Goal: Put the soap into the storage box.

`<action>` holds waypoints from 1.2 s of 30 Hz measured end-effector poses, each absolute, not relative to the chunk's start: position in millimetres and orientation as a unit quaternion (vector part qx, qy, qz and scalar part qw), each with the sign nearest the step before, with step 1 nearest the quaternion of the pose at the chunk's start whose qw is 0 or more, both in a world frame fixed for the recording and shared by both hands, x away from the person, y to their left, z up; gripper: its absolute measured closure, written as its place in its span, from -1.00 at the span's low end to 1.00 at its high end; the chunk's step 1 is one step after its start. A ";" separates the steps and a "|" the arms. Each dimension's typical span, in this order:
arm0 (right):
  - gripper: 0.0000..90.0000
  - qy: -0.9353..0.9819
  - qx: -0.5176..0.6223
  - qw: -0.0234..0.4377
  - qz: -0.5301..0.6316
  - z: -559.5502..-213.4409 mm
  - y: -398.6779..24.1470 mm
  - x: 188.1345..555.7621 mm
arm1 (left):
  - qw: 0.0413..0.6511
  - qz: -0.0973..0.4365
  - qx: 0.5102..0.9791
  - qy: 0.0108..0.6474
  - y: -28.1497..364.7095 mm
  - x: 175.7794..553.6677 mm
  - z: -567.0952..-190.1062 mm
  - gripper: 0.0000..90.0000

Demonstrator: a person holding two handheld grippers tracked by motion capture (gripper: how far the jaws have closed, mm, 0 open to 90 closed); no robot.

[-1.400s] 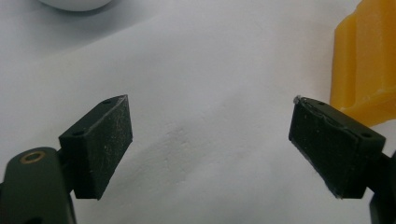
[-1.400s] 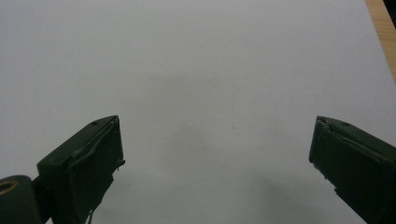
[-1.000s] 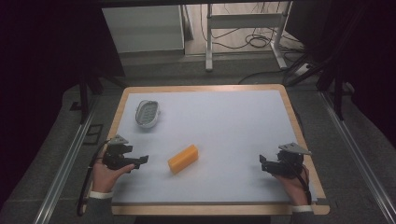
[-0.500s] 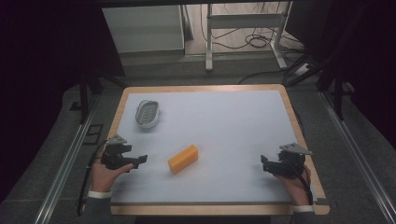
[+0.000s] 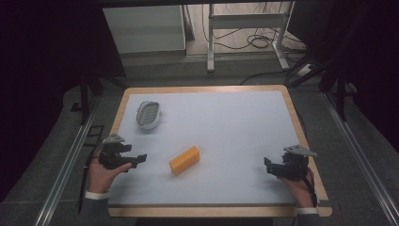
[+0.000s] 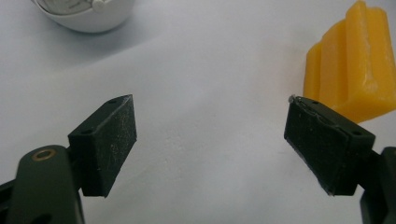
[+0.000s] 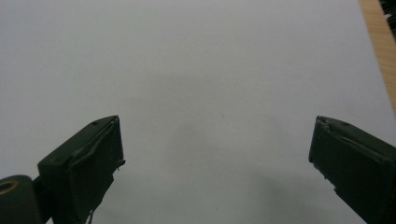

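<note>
An orange block (image 5: 184, 160) with a stepped, ridged side lies on the white table top (image 5: 226, 127), left of the middle. My left gripper (image 5: 137, 159) rests at the table's left edge and points right, toward the block, a short way from it. In the left gripper view the block (image 6: 352, 79) sits beyond the right jaw. The left gripper (image 6: 210, 126) is open; its jaws have just been closing a little, with nothing between them. My right gripper (image 5: 269, 165) lies near the right front corner, pointing left. It stands open (image 7: 215, 154) over bare table.
A white oval dish (image 5: 148, 113) with a grey grid inside stands at the back left; its rim (image 6: 86, 14) shows in the left gripper view. A wooden border (image 5: 301, 122) frames the table. A metal stand and cables lie on the floor behind.
</note>
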State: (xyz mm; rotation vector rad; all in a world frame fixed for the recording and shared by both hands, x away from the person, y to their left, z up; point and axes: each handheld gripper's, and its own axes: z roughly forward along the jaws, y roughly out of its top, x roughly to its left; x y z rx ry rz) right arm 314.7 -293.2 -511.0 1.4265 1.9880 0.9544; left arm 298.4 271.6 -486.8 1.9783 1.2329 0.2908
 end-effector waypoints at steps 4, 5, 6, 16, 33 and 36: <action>-0.93 0.731 0.522 0.257 0.356 -508.0 -293.8 313.5 | 0.377 0.118 0.789 0.471 263.9 301.6 -476.7 -0.62; -0.93 0.731 0.521 0.258 0.356 -507.5 -293.8 313.1 | 0.375 0.120 0.790 0.470 261.6 302.3 -472.9 -0.63; -0.93 0.731 0.522 0.259 0.356 -507.3 -293.8 312.8 | 0.375 0.120 0.790 0.470 261.6 302.3 -472.9 -0.64; -0.92 0.730 0.525 0.262 0.350 -508.0 -295.9 311.8 | 0.363 0.138 0.809 0.440 251.5 307.2 -443.6 -0.63; -0.91 0.737 0.523 0.257 0.344 -510.6 -294.8 312.1 | 0.351 0.143 0.833 0.403 224.7 314.2 -425.4 -0.65; -0.91 0.736 0.523 0.258 0.344 -510.6 -295.0 312.1 | 0.346 0.142 0.838 0.398 220.7 315.4 -424.6 -0.66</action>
